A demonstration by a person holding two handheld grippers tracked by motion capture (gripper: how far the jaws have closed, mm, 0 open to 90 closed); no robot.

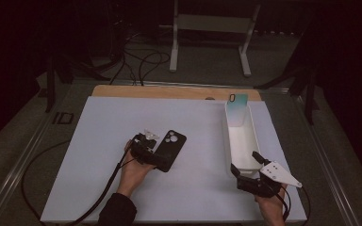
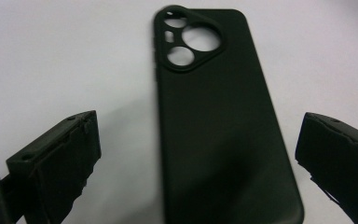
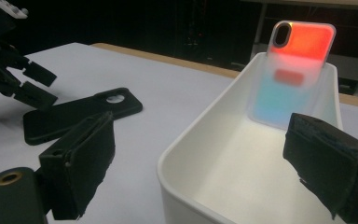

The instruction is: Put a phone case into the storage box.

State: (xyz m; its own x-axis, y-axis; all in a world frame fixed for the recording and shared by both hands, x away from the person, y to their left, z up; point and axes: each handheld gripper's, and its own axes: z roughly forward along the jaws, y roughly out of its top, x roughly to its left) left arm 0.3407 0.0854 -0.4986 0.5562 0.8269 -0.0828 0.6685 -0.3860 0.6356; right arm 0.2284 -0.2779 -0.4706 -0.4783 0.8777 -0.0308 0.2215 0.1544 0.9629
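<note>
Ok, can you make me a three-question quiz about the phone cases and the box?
1. Where is the black phone case?
A in the white bin
B flat on the table
C on the floor

2. How many cases are in the white bin?
A one
B two
C none

3. The left hand-held gripper is:
A shut on the case
B open around the case
C inside the bin

Answers: 1 B, it lies on the white tabletop. 2 A, one colourful phone case leans on the far wall. 3 B, its jaws stand apart either side.

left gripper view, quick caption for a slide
Open left gripper straddling a black phone case lying flat on the white table.
</note>
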